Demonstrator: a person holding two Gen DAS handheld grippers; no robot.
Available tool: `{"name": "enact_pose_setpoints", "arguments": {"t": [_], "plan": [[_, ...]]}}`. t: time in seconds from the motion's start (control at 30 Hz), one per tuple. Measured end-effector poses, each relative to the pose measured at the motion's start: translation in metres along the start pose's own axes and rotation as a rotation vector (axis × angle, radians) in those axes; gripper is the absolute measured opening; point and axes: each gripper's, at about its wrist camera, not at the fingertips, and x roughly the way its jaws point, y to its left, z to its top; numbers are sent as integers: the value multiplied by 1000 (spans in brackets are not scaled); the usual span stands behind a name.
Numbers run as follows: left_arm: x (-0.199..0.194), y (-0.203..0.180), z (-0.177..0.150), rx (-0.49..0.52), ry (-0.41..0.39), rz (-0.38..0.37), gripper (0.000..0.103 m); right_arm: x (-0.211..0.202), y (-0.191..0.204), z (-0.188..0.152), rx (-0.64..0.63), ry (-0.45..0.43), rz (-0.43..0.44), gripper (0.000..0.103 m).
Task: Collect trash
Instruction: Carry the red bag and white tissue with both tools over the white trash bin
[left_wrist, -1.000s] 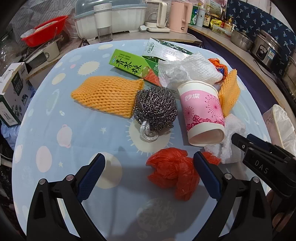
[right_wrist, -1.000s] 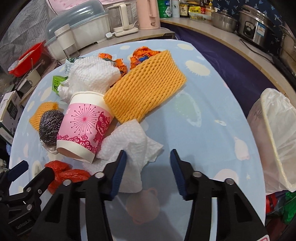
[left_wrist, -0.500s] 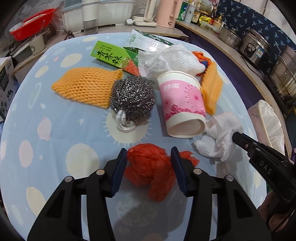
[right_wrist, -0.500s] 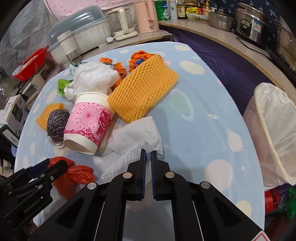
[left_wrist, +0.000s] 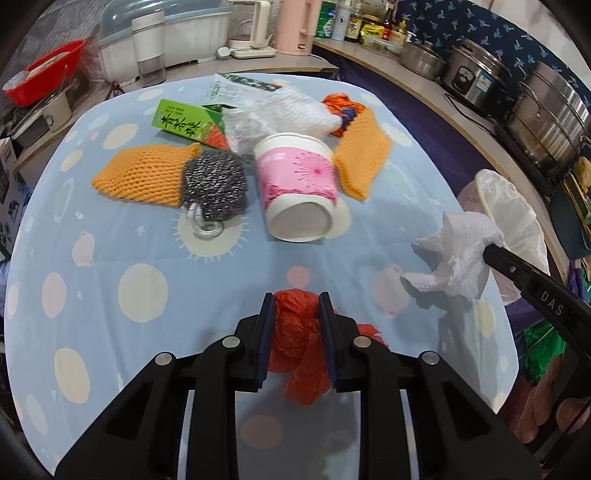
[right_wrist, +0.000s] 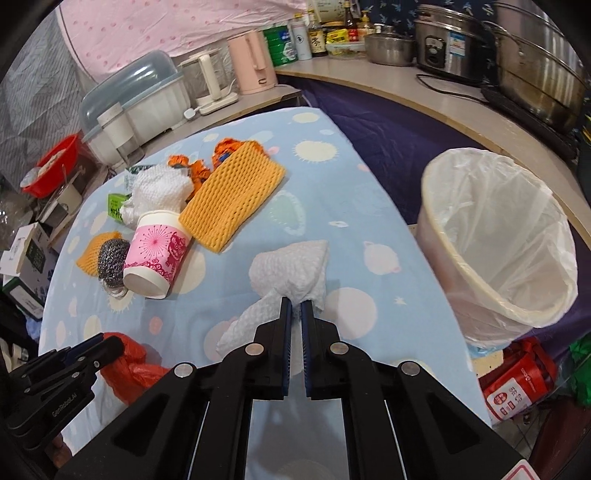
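Note:
My left gripper has its jaws closing on a crumpled red plastic bag, with the pads pressing both its sides just above the blue tablecloth. The same bag shows at the lower left of the right wrist view. My right gripper is shut on a white paper towel and holds it lifted off the table; the left wrist view shows that towel hanging near the bin. A lined waste bin stands off the table's right edge.
Left on the table: a pink paper cup on its side, a steel scourer, two orange foam nets, a green carton, another white towel. Counter with pots behind.
The left jaws closed from wide open onto the red bag and lifted it slightly. The right jaws shut on the white towel and carried it up and rightward, toward the bin.

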Motion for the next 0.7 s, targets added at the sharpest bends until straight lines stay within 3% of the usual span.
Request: {"name": "enact_pose_setpoints", "arguments": {"t": [0.43,0.7], "plan": [[-31,-66,11,148,-72,-36,21,-57,-57,8,106,-124,-38,5],[-42,-121,31,225,-116,-136,21,-86,-99,18,179,-197,-87,5]]}}
